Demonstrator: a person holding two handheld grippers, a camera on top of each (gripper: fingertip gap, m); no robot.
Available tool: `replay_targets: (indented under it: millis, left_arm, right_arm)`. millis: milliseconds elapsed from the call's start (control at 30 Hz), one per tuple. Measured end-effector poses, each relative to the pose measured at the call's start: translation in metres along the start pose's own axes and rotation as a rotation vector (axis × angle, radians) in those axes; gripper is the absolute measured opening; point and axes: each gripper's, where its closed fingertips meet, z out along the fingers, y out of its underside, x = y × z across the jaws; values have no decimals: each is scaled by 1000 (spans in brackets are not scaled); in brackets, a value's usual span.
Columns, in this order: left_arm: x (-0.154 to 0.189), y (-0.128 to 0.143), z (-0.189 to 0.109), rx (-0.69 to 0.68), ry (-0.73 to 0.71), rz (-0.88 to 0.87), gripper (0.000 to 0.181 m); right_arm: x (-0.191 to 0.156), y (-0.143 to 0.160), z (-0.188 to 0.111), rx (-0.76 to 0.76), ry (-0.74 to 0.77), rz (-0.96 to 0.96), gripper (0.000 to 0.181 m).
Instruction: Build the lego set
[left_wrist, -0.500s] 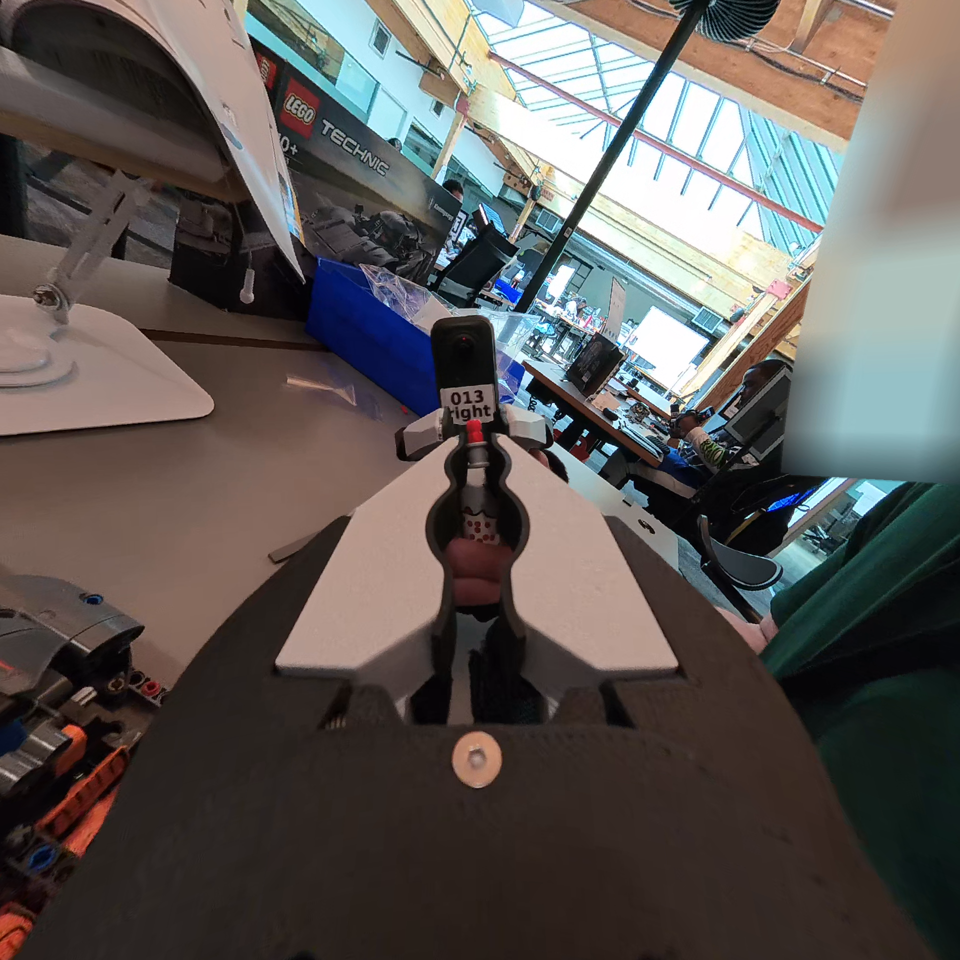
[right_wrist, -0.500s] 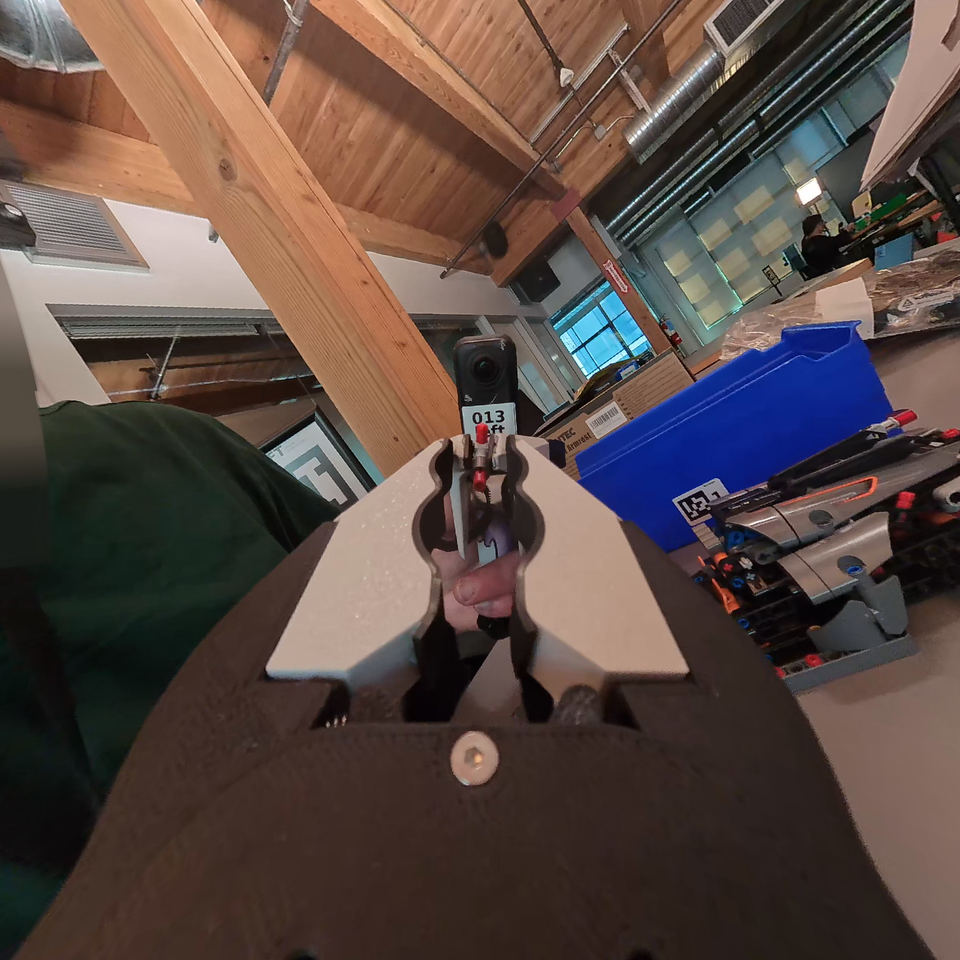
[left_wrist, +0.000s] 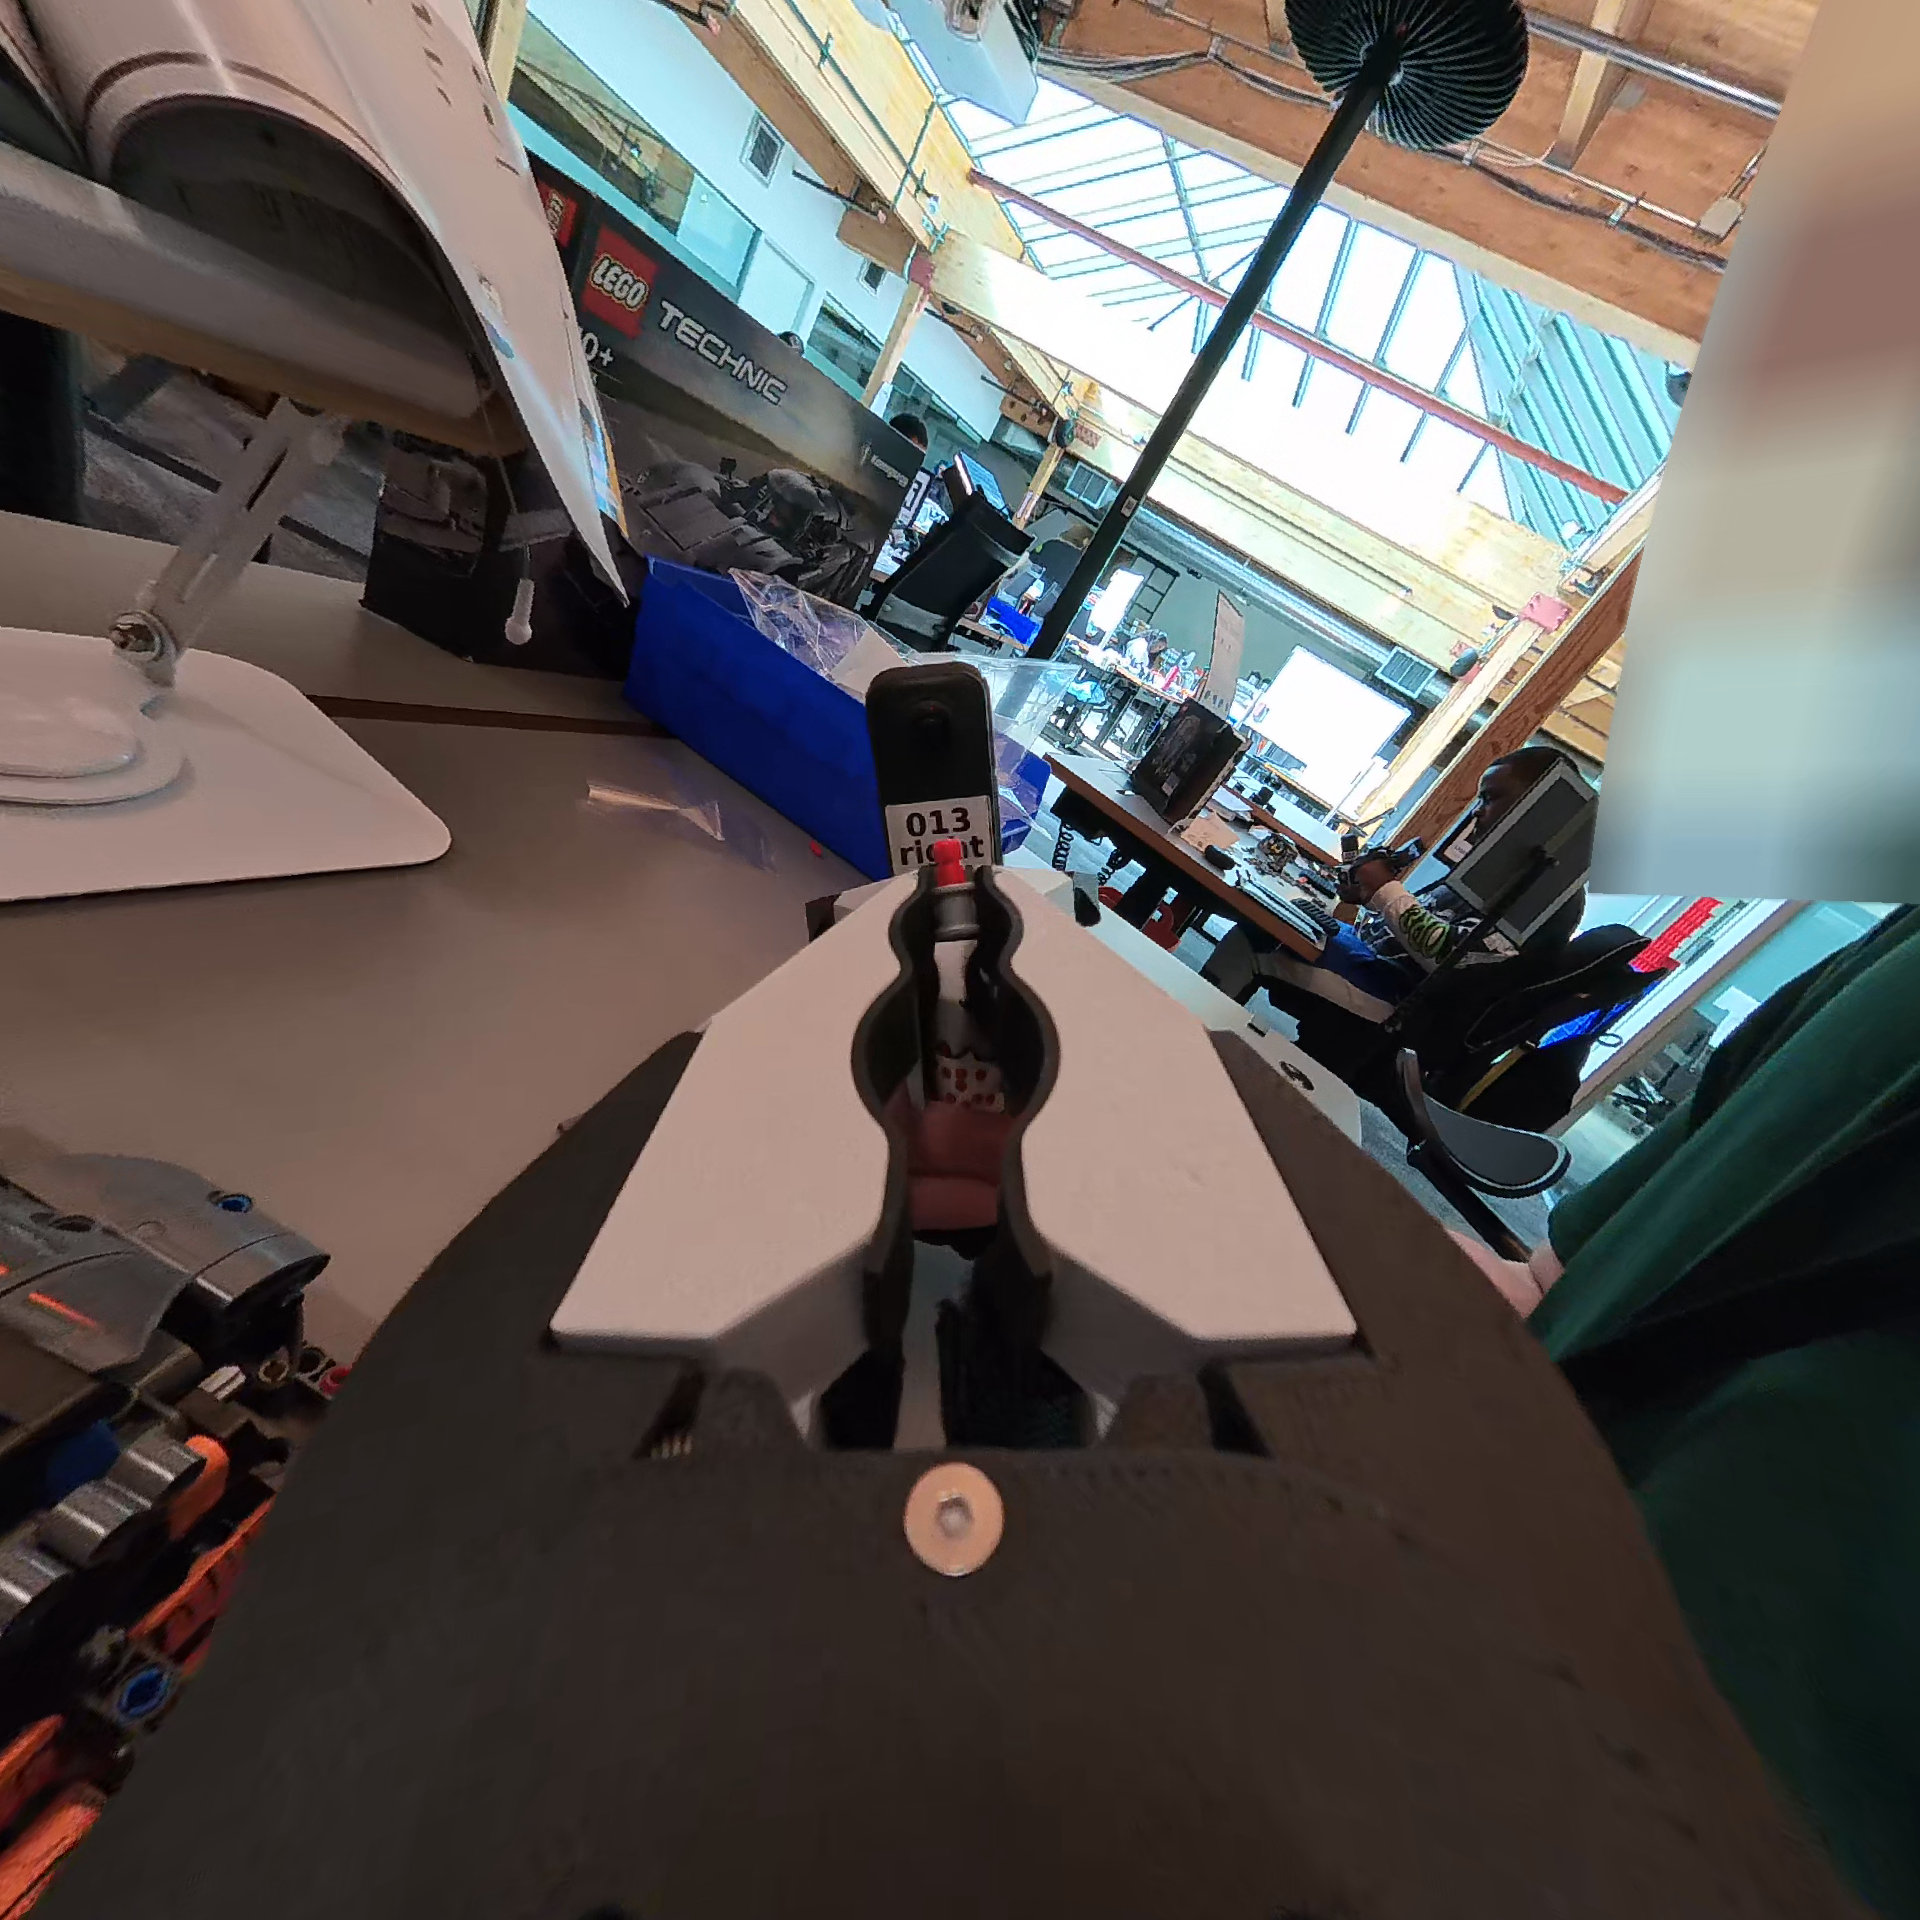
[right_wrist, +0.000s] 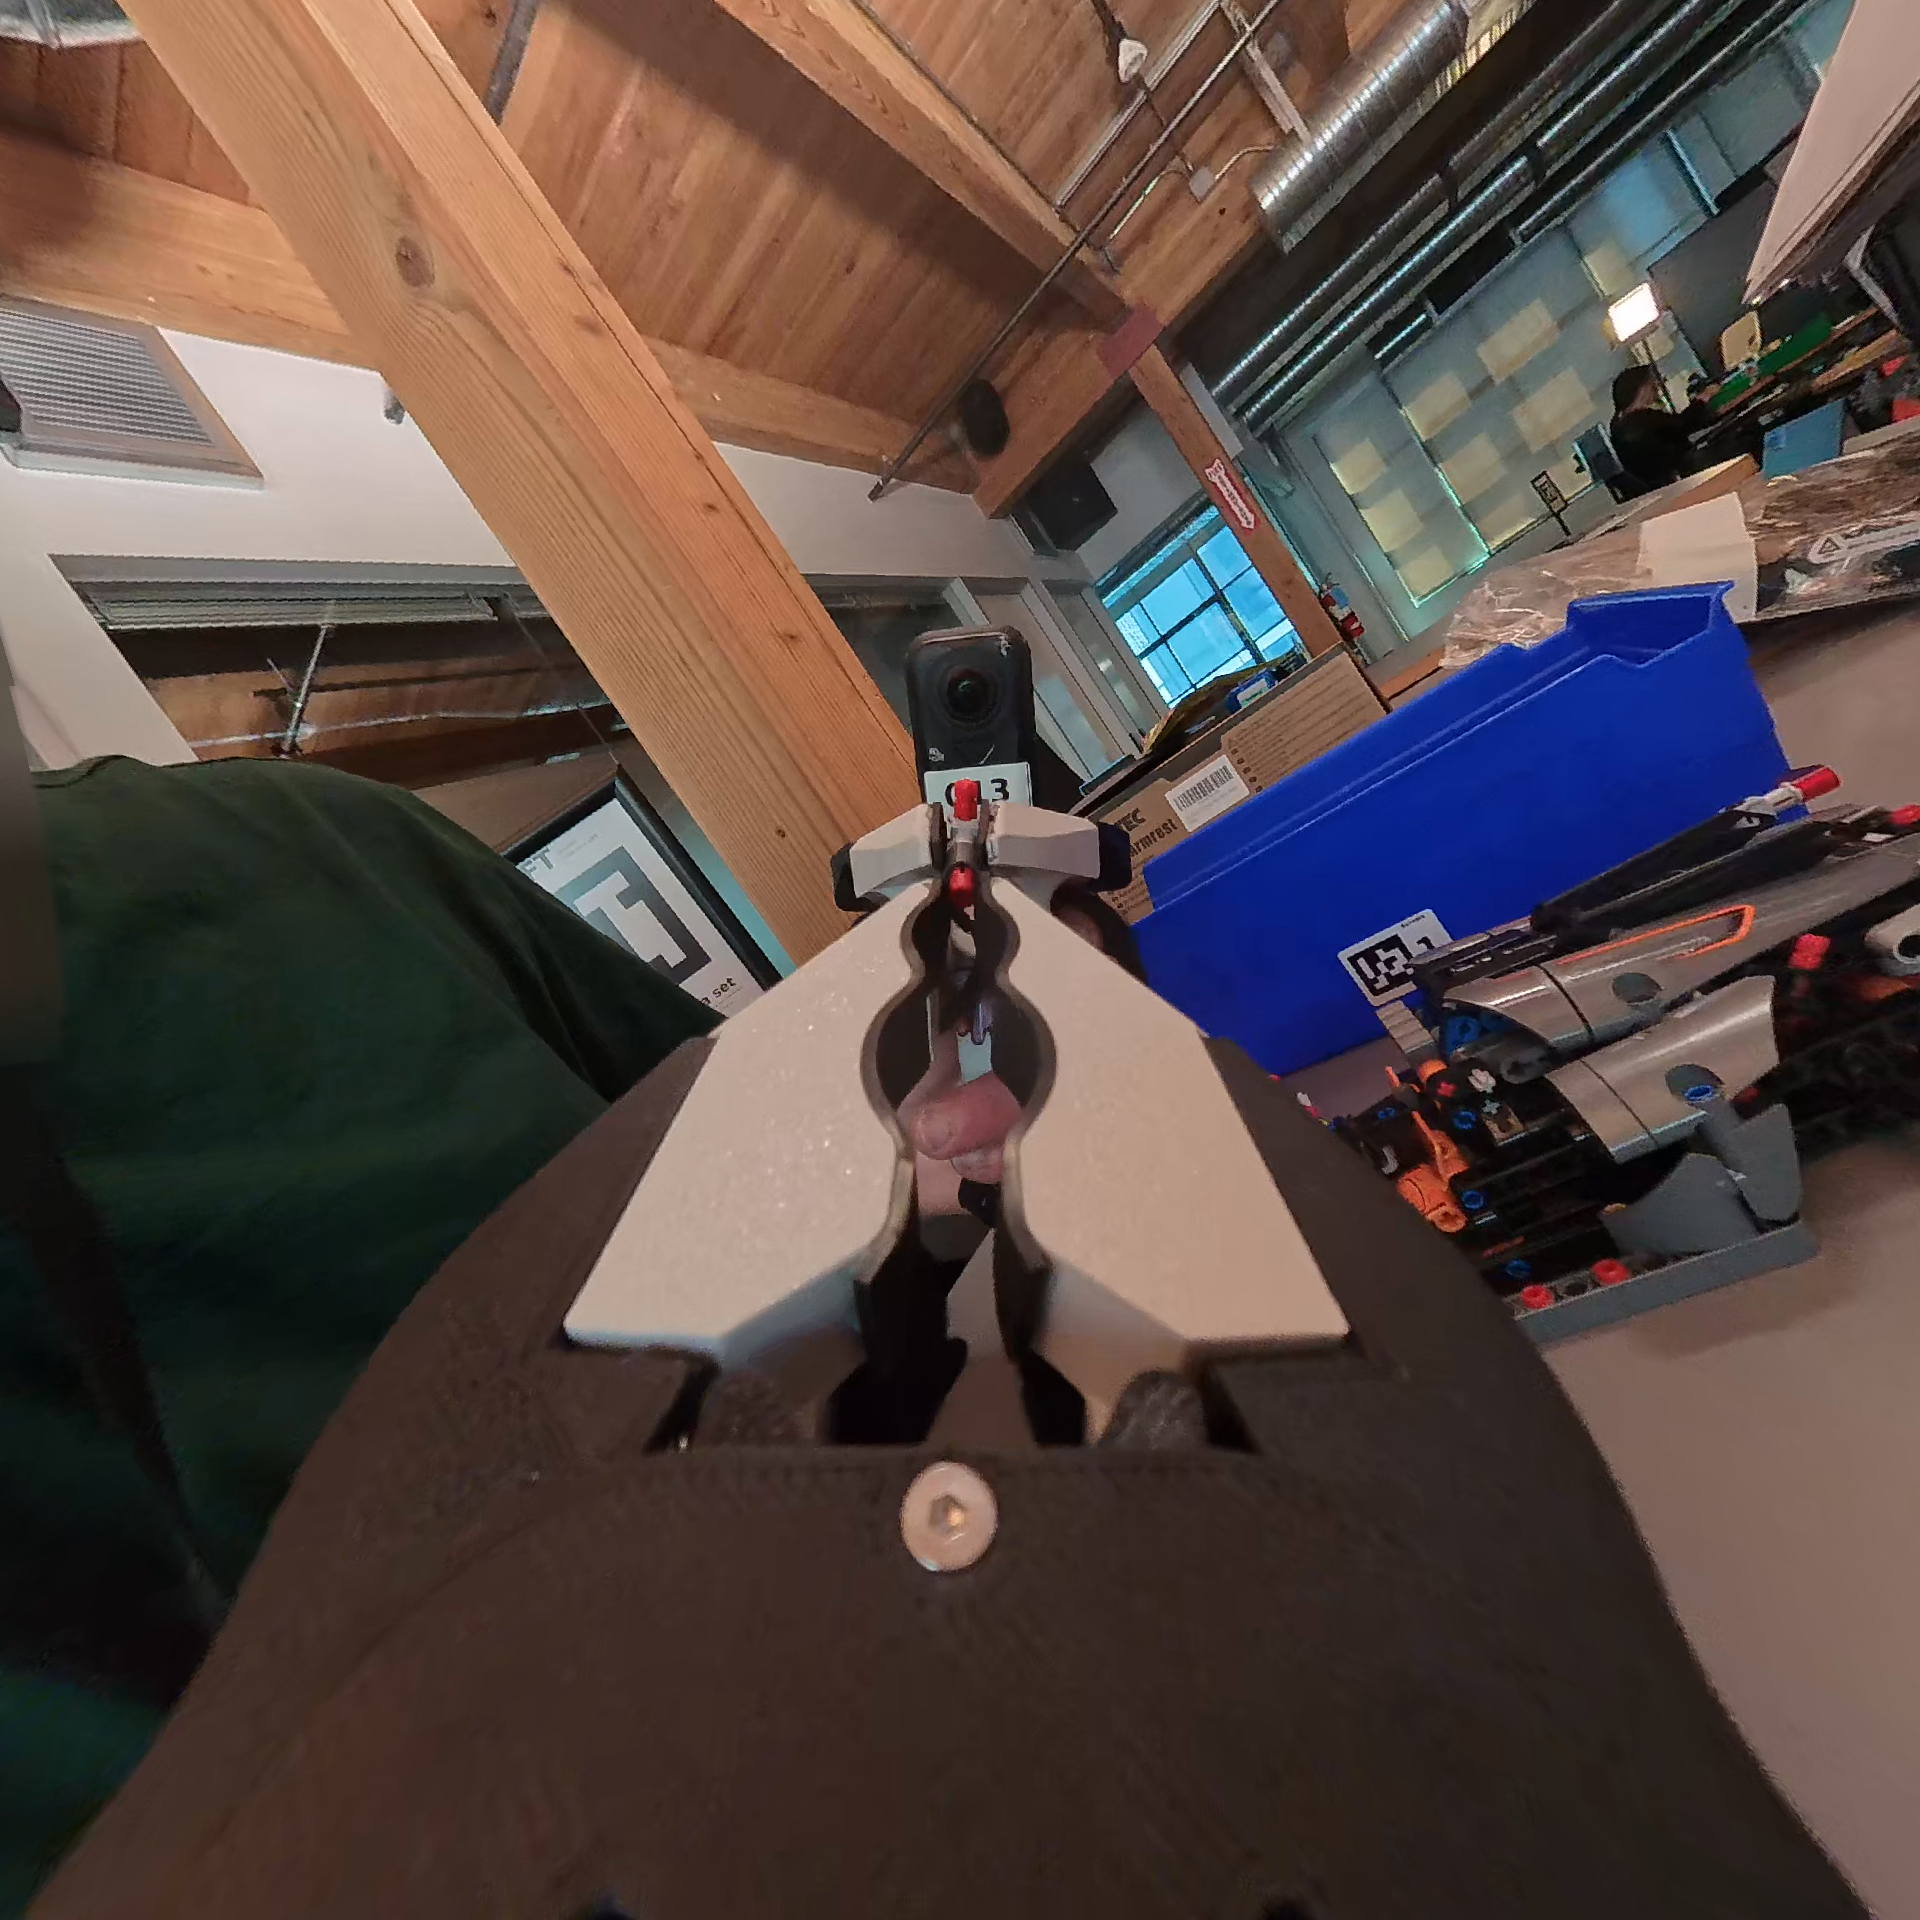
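both grippers are lifted off the table and pointed nose to nose, meeting on one tiny piece. the left gripper (left_wrist: 951, 914) is clenched on a short grey pin with red tips (left_wrist: 948, 891), and in the right wrist view the right gripper (right_wrist: 961, 899) is pinched on the same pin (right_wrist: 964, 844), a red end showing either side of the far gripper's tip. whether each jaw bites the pin itself or some small part on it, i cannot tell.

the half-built lego car (right_wrist: 1621, 1060) sits on the table (right_wrist: 1714, 1507), well apart from the pin, just in front of the blue bin (right_wrist: 1475, 831), with the set's box (left_wrist: 727, 416) behind the bin.

i'd reckon the pin is feather-light, hard and slick plastic, and round enough to roll or pop out sideways if squeezed off-centre. it looks best held across the grey middle collar, leaving a red end bare for pushing in. the car looks stiff but only clicked together, so it would need steadying at its grey base, not by the thin orange trim.
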Motion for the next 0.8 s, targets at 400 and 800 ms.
replay_targets:
  millis: [400,800]
  left_arm:
    - [7,-4,0,17,26,-4,5]
    - [7,-5,0,21,28,-12,5]
  right_arm:
    - [-7,-2,1,-7,-6,-46,3]
    - [-8,-5,0,8,-4,-50,2]
